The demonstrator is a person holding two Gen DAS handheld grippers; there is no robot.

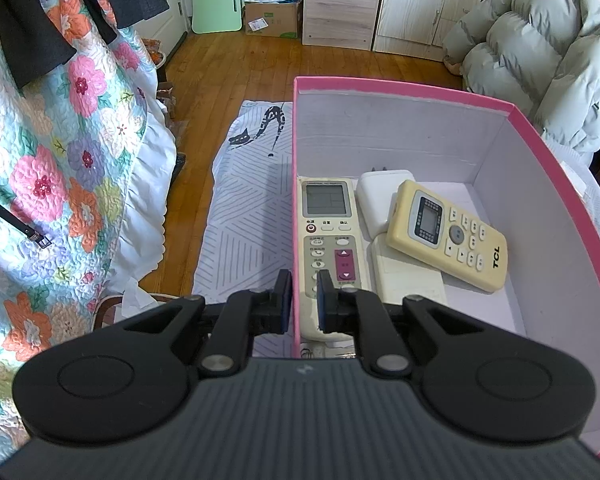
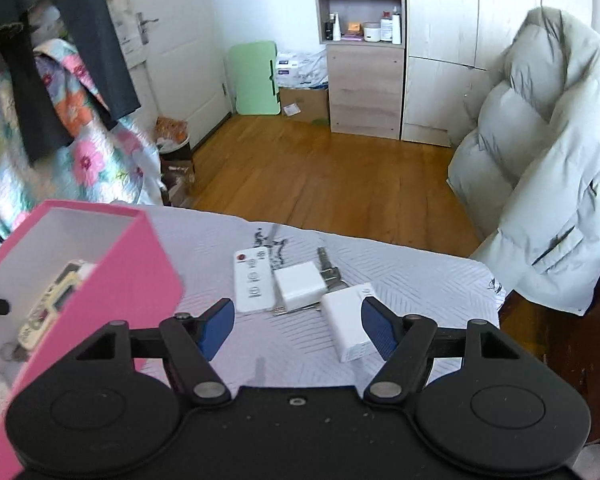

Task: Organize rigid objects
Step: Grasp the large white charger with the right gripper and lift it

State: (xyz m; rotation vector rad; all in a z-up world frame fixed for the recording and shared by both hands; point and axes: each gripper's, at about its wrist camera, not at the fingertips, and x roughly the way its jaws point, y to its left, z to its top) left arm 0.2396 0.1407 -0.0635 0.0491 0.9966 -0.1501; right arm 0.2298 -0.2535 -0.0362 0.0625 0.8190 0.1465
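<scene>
Gripping: left gripper [image 1: 304,300] clenched on the pink box [image 1: 400,90] wall, near its left front corner.
Inside box: grey remote [image 1: 330,236] along the left wall, yellow remote [image 1: 448,236] tilted over white adapters [image 1: 376,200].
Right gripper [image 2: 298,330]: released, pointing down, white charger [image 2: 346,326] by its right pad.
Cloth [image 2: 420,276]: white remote [image 2: 252,280], white plug [image 2: 300,284].
Hard to make out: metal pieces behind the plug.
</scene>
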